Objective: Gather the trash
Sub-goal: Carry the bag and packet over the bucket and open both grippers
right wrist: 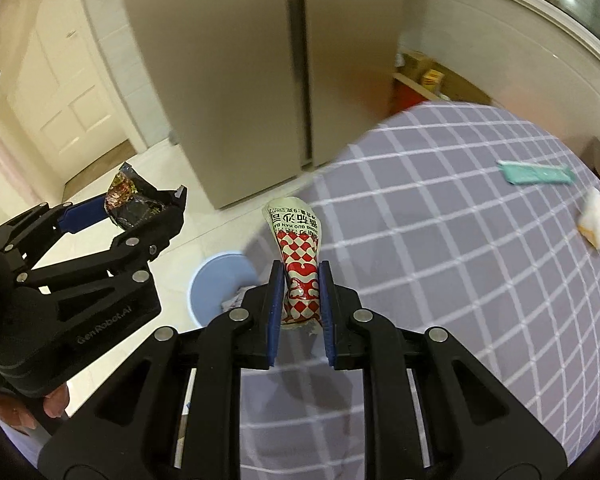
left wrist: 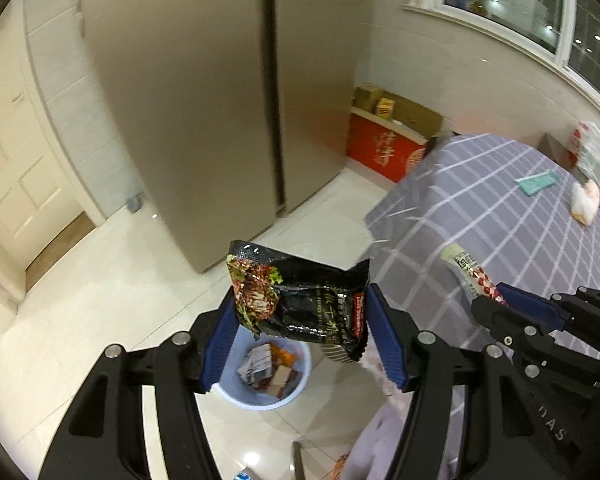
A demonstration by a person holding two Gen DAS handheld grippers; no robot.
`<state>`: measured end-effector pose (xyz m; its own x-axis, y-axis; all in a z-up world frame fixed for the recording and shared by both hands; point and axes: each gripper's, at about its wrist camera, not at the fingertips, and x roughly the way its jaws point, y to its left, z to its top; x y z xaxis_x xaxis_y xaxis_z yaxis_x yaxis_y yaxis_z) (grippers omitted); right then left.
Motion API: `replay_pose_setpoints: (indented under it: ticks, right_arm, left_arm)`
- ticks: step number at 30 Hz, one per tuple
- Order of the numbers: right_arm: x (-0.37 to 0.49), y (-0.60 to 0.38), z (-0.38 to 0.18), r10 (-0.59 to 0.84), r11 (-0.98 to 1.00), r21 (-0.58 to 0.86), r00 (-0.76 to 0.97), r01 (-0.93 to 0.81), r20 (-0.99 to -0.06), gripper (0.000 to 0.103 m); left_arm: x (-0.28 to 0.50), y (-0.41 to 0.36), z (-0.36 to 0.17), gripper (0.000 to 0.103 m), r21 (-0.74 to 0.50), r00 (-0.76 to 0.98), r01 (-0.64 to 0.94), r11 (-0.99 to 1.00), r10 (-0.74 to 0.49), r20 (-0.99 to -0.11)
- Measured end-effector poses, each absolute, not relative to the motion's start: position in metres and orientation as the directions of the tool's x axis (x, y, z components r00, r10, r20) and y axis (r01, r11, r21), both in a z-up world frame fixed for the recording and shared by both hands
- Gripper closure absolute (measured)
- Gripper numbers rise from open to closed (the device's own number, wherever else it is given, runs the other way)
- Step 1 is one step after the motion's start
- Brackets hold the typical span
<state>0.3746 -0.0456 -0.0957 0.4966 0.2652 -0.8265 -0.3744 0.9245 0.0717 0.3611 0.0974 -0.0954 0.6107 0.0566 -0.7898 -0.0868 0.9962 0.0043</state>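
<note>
Left tongs (left wrist: 300, 320): squeezing a crinkly black shiny snack bag (left wrist: 300, 300), held up over the floor.
Right tongs (right wrist: 300, 300): pinched tight on a red-and-white checkered sauce packet (right wrist: 300, 272).
Bin: a round light-blue plastic tub (left wrist: 300, 390) sits on the white tile floor, just below the black bag, with wrappers inside.
Tabletop (right wrist: 440, 260): purple cloth with white squares; a teal wrapper (right wrist: 536, 174) lies flat on it, well apart from the tongs.

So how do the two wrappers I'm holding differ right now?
The black wrapper is broad and crumpled, spanning wide-set jaws of the left gripper. The red-checked sachet is narrow and stands upright, pinched between the nearly closed jaws of the right gripper. Black hangs above the blue bin; red is over the tablecloth's edge. Both are gripped.
</note>
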Motion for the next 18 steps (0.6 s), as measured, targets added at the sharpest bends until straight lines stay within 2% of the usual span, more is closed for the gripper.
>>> replay_pose_setpoints:
  ticks: [9, 13, 18]
  right_arm:
    - [0.371, 0.012, -0.107, 0.283, 0.881, 0.043, 0.452, -0.471, -0.846, 0.086]
    - [0.374, 0.029, -0.115, 0.279, 0.872, 0.040, 0.427, -0.489, -0.860, 0.084]
    - [0.381, 0.040, -0.127, 0.269, 0.859, 0.031, 0.399, -0.511, -0.876, 0.083]
  left_arm:
    - [0.350, 0.155, -0.116, 0.042, 0.014, 0.560, -0.177, 0.984, 0.112, -0.821]
    - [0.354, 0.170, -0.125, 0.027, 0.046, 0.540, -0.185, 0.982, 0.140, -0.830]
    - [0.352, 0.190, -0.127, 0.027, 0.014, 0.544, -0.228, 0.974, 0.139, -0.827]
